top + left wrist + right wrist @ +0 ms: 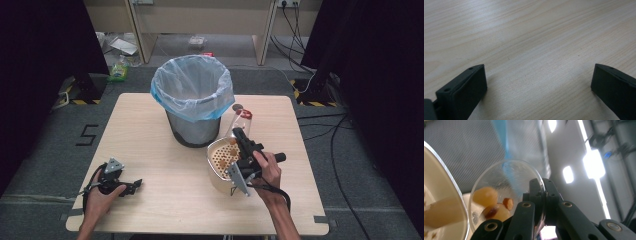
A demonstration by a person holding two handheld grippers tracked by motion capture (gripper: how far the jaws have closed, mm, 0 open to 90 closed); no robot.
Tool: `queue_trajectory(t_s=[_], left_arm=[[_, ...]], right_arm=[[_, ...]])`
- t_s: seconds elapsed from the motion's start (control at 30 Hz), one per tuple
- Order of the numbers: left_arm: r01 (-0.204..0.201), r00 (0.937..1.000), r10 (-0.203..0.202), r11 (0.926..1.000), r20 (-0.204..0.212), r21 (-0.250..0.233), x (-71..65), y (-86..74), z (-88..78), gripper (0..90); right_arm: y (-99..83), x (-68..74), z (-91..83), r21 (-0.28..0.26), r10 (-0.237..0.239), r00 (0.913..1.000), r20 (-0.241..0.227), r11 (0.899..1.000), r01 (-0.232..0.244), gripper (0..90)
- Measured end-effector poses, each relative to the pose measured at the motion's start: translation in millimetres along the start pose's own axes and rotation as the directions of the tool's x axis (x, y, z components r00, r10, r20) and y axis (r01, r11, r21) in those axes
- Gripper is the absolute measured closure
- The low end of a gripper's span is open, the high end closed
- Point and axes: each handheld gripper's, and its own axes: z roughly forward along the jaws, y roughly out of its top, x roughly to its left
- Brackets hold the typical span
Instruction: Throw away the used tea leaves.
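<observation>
A clear plastic cup is tipped with its mouth down over a beige perforated strainer basket. My right gripper is shut on the cup's rim. In the right gripper view the jaws pinch the thin clear wall of the cup, and a few pale, brown-spotted fruit pieces lie near its mouth beside the basket's wall. My left gripper rests low at the table's front left, open, with bare wood between its jaws.
A grey mesh waste bin lined with a pale blue bag stands at the back middle of the wooden table, just left of the cup. Cables and black stands sit on the floor beyond the table's edges.
</observation>
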Motion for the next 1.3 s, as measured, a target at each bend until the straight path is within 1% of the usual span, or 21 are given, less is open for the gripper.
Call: queue_trajectory(t_s=[0.07, 0.1, 0.17, 0.27, 0.33, 0.43, 0.47, 0.53, 0.57, 0.63, 0.67, 0.83, 0.93, 0.97, 1.0, 1.03, 1.07, 1.13, 1.23, 1.27, 1.3], left_arm=[[0.0, 1.0, 0.0, 1.0, 0.0, 0.0, 0.0, 0.0, 0.0, 0.0], [0.0, 1.0, 0.0, 1.0, 0.0, 0.0, -0.1, 0.0, 0.0, 0.0], [-0.001, 1.0, 0.001, 1.0, 0.0, 0.0, 0.1, 0.0, 0.0, 0.0], [0.0, 1.0, 0.0, 1.0, 0.0, 0.0, 0.0, 0.0, 0.0, 0.0], [0.0, 1.0, 0.0, 1.0, 0.0, 0.0, 0.0, 0.0, 0.0, 0.0], [-0.001, 1.0, 0.001, 1.0, 0.0, 0.0, 0.1, 0.0, 0.0, 0.0], [0.0, 1.0, 0.0, 1.0, 0.001, 0.0, 0.1, 0.0, 0.0, 0.0], [0.0, 1.0, 0.0, 1.0, 0.0, 0.0, 0.2, 0.1, 0.1, 0.0], [0.0, 1.0, 0.0, 1.0, 0.0, 0.0, 0.1, 0.1, 0.1, 0.0], [0.0, 1.0, 0.0, 1.0, 0.0, 0.001, 0.2, 0.1, 0.1, 0.0], [0.0, 1.0, 0.0, 1.0, 0.0, 0.0, 0.1, 0.0, 0.1, 0.0], [-0.001, 1.0, 0.001, 1.0, 0.0, 0.001, 0.2, 0.1, 0.1, 0.0], [0.0, 1.0, 0.0, 1.0, 0.0, 0.0, 0.1, 0.1, 0.1, 0.0], [0.0, 1.0, 0.0, 1.0, 0.0, 0.0, 0.1, 0.1, 0.1, 0.0], [-0.001, 1.0, 0.001, 1.0, 0.0, 0.0, 0.1, 0.1, 0.1, 0.0], [-0.001, 1.0, 0.001, 1.0, 0.0, 0.001, 0.1, 0.1, 0.0, 0.0], [0.0, 1.0, 0.0, 1.0, 0.0, 0.0, 0.1, 0.1, 0.1, 0.0], [0.0, 1.0, 0.0, 1.0, 0.0, 0.0, 0.1, 0.1, 0.1, 0.0], [0.0, 1.0, 0.0, 1.0, 0.0, 0.0, 0.1, 0.1, 0.1, 0.0], [0.0, 1.0, 0.0, 1.0, 0.0, 0.001, 0.1, 0.1, 0.0, 0.0], [0.0, 1.0, 0.0, 1.0, 0.0, 0.0, 0.1, 0.1, 0.1, 0.0]], right_arm=[[-5.0, 6.0, 6.2, 0.047, -0.011, 0.9994, -0.034, 0.999, 0.013, 87.9], [-7.4, 8.7, 6.5, 0.054, 0.016, 0.9992, -0.037, 0.998, -0.014, 87.9], [-3.7, 7.3, 3.4, 0.03, -0.005, 0.9996, -0.029, 1.0, 0.006, 87.9], [-6.5, 2.9, 4.8, 0.048, 0.019, 0.9996, -0.022, 0.999, -0.018, 87.9], [-4.8, 0.0, 3.1, 0.032, 0.009, 0.9999, -0.009, 0.999, -0.009, 87.9], [-11.2, 2.0, 7.9, 0.06, 0.048, 0.9982, -0.036, 0.997, -0.046, 87.8], [-9.9, 2.0, 6.7, 0.045, 0.048, 0.9984, -0.029, 0.998, -0.046, 87.8], [-5.9, 1.3, 5.8, 0.023, -0.004, 0.9995, -0.03, 1.0, 0.005, 87.9], [-6.3, 3.0, 7.8, 0.04, -0.037, 0.9986, -0.037, 0.998, 0.038, 87.8], [-10.7, 2.3, 9.1, 0.059, 0.009, 0.9999, -0.011, 0.998, -0.008, 87.8], [-12.4, 3.7, 10.6, 0.082, -0.006, 0.9998, -0.018, 0.997, 0.008, 87.9], [-12.0, 0.1, 12.3, 0.076, 0.012, 0.9997, -0.019, 0.997, -0.011, 87.8], [-12.2, -5.1, 13.2, 0.077, 0.093, 0.9954, -0.024, 0.993, -0.091, 87.8], [-13.6, -7.3, 14.1, 0.08, 0.15, 0.988, -0.037, 0.986, -0.146, 87.7], [-15.5, -10.2, 14.7, 0.093, 0.21, 0.9762, -0.053, 0.974, -0.205, 87.6], [-17.3, -13.1, 15.4, 0.1, 0.277, 0.9587, -0.065, 0.958, -0.27, 87.6], [-19.3, -16.1, 15.7, 0.11, 0.358, 0.9305, -0.076, 0.93, -0.349, 87.5], [-24.3, -23.9, 17.0, 0.133, 0.489, 0.8662, -0.103, 0.87, -0.475, 87.4], [-32.5, -34.2, 19.7, 0.169, 0.665, 0.7356, -0.127, 0.745, -0.645, 87.4], [-35.0, -37.1, 21.2, 0.182, 0.705, 0.6964, -0.132, 0.708, -0.682, 87.4], [-37.2, -39.8, 22.6, 0.195, 0.733, 0.6678, -0.132, 0.68, -0.707, 87.4]])
